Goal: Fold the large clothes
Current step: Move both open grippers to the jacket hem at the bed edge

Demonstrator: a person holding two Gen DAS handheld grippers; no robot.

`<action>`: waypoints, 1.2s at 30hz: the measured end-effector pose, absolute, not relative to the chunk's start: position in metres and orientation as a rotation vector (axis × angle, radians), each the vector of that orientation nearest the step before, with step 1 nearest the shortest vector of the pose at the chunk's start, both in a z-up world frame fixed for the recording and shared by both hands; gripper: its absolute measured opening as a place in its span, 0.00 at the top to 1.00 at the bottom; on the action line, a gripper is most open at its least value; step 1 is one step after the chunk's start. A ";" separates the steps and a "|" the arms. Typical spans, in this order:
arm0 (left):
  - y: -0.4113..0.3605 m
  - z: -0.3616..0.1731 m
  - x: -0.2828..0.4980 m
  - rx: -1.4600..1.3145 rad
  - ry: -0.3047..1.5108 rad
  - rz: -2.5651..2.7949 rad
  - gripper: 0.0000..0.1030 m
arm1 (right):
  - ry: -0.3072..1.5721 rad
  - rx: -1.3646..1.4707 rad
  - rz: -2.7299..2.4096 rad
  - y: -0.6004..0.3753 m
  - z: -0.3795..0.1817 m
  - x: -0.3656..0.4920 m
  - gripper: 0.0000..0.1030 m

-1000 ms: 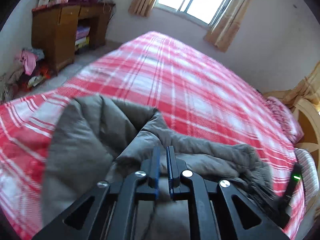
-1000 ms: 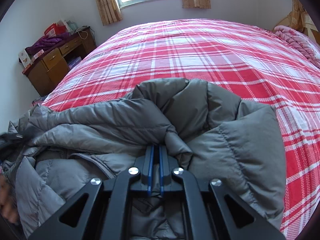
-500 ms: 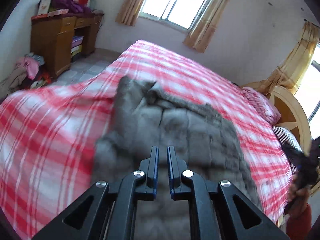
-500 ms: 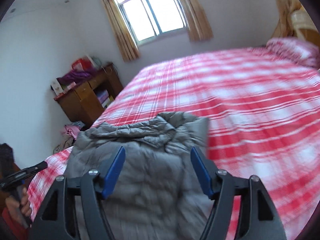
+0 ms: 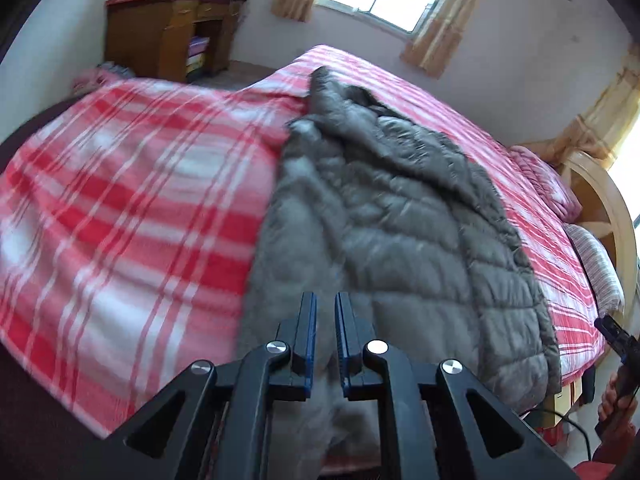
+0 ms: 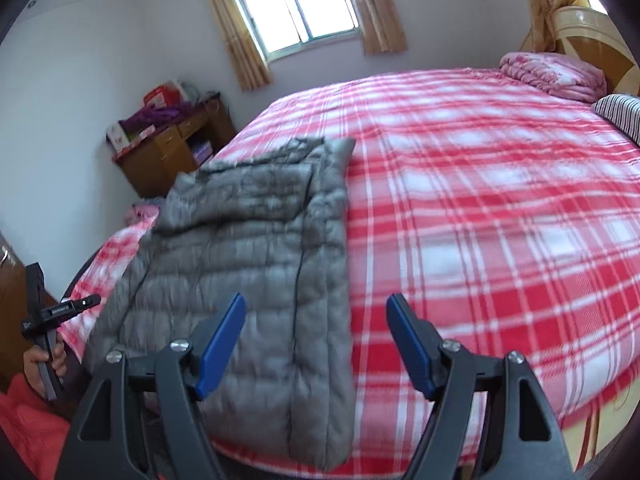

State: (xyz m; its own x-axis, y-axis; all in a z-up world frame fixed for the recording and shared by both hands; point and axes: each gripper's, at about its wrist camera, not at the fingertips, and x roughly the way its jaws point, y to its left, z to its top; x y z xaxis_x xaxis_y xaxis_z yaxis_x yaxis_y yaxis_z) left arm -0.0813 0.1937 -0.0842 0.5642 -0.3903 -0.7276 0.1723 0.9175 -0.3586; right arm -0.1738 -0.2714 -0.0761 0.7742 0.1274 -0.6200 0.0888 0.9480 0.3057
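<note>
A grey quilted puffer jacket [image 5: 392,216] lies lengthwise on the red and white plaid bed [image 5: 132,208], its hem hanging over the near edge. My left gripper [image 5: 325,308] is raised above the jacket's near end, jaws nearly together with a narrow gap and nothing between them. In the right wrist view the jacket [image 6: 256,264] lies flat at the bed's left side. My right gripper [image 6: 316,312] is wide open and empty above the jacket's lower right edge. The left gripper's body [image 6: 52,312] shows at the far left.
A wooden desk [image 6: 172,152] with boxes and clothes stands by the wall under the window. Folded pink bedding [image 6: 552,72] and a striped pillow [image 6: 620,116] lie by the headboard. The plaid bed [image 6: 500,208] stretches right of the jacket.
Both grippers held the bunched jacket a second ago. They have let go and pulled back and up. The right one has opened wide, and the jacket now lies spread flat.
</note>
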 end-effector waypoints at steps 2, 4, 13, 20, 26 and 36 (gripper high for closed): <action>0.203 -0.094 -0.094 -0.300 0.921 -0.308 0.91 | 0.685 0.330 0.030 -0.268 -0.083 -0.188 0.27; 0.208 -0.101 -0.103 -0.318 0.908 -0.291 0.91 | 0.683 0.335 0.034 -0.266 -0.088 -0.195 0.26; 0.205 -0.112 -0.136 -0.233 0.815 -0.308 0.91 | 0.725 0.334 -0.008 -0.262 -0.118 -0.230 0.26; 0.206 -0.099 -0.158 -0.214 0.739 -0.390 0.06 | 0.754 0.327 -0.049 -0.259 -0.131 -0.228 0.26; 0.203 -0.088 -0.162 -0.149 0.704 -0.375 0.01 | 0.753 0.318 -0.046 -0.255 -0.130 -0.228 0.21; 0.202 -0.115 -0.143 -0.166 0.857 -0.353 0.01 | 0.865 0.297 -0.018 -0.250 -0.159 -0.221 0.23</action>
